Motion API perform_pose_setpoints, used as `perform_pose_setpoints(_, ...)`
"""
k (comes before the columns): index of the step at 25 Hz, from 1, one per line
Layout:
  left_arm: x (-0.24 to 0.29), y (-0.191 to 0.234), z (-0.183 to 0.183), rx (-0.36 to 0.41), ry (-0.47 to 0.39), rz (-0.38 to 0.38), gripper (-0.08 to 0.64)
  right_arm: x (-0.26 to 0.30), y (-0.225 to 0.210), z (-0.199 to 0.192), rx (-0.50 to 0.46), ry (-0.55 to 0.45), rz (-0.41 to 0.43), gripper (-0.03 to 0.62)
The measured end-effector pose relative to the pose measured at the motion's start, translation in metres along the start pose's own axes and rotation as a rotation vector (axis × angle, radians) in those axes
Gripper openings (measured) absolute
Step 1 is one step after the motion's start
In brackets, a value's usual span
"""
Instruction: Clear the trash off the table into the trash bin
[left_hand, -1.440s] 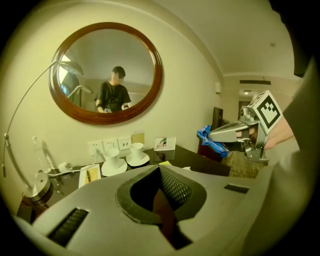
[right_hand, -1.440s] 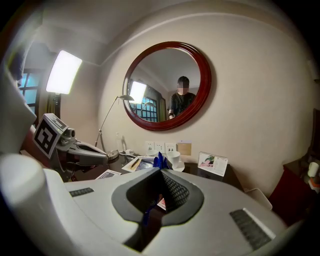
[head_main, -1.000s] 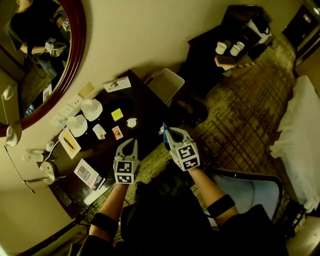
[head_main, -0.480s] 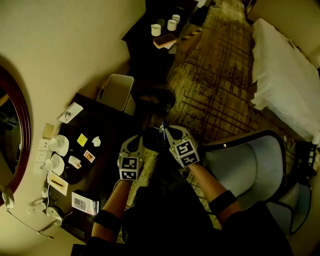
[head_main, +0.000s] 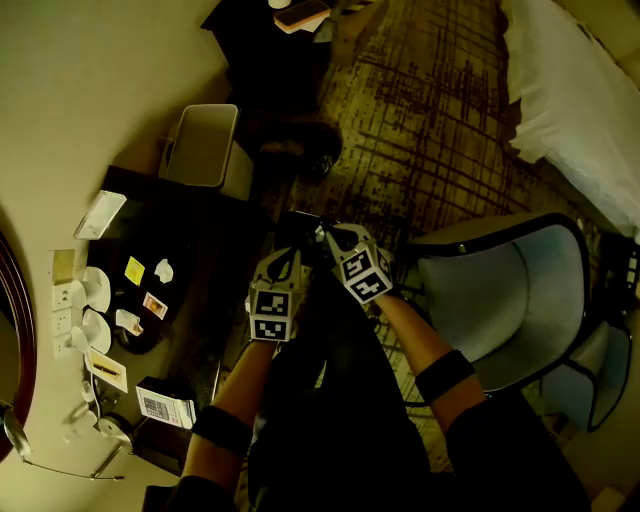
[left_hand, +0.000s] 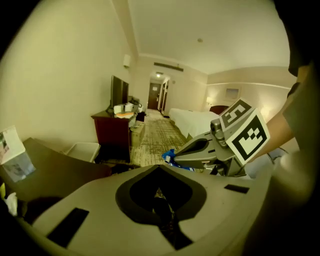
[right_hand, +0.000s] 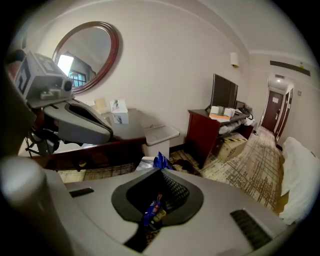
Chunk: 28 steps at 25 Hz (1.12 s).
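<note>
Right gripper (right_hand: 160, 170): closed on a blue crinkled snack wrapper (right_hand: 152, 212).
Left gripper (left_hand: 159, 167): just beside it, closed on a dark shiny wrapper scrap (left_hand: 161, 202).
Both over patterned carpet (head_main: 440, 130), off the dark desk (head_main: 215, 260).
White rectangular trash bin (head_main: 205, 150): ahead, at the desk's far end.
Crumpled white paper (head_main: 163, 270): on the desk.

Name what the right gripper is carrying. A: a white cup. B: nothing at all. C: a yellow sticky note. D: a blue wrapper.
D: the right gripper view shows the fingers of the right gripper shut on a blue wrapper, whose end sticks out past the tips.
</note>
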<state>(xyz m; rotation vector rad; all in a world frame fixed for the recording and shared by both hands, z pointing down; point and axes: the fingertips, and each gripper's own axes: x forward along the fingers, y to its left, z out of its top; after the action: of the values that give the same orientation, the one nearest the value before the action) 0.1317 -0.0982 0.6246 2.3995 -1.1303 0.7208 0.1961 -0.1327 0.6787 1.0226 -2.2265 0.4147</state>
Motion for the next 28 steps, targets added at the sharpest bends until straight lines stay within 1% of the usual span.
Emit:
perform_pose_setpoints(5,0.054,0.009,-0.078,-0.047,0.094,-0.008,0.001,0.073,0.000,-0.070,0.018,0.071,0.019,0.017)
perform_pose_setpoints(9,0.095,0.020,-0.144,-0.086,0.146,-0.009,0.001,0.130,0.008,-0.132,0.015,0.136,0.026,0.017)
perform_pose_setpoints(14,0.147,0.035,-0.221,-0.117,0.186,-0.006,0.001,0.198,0.016,-0.210,0.014,0.208,0.037,0.018)
perform_pose_setpoints(21,0.199,0.054,-0.306,-0.166,0.232,0.018,0.001,0.269,0.014,-0.297,-0.004,0.279,0.034,0.025)
perform_pose_setpoints(25,0.215,0.063,-0.339,-0.198,0.247,0.035,0.001,0.304,0.017,-0.343,0.009,0.330,0.026,0.044)
perform_pose_setpoints(26,0.217,0.064,-0.343,-0.202,0.248,0.037,0.001,0.309,0.020,-0.350,0.016,0.350,0.037,0.062)
perform_pose_setpoints(28,0.219,0.065,-0.349,-0.208,0.248,0.038,0.001,0.315,0.028,-0.363,0.025,0.389,0.063,0.144)
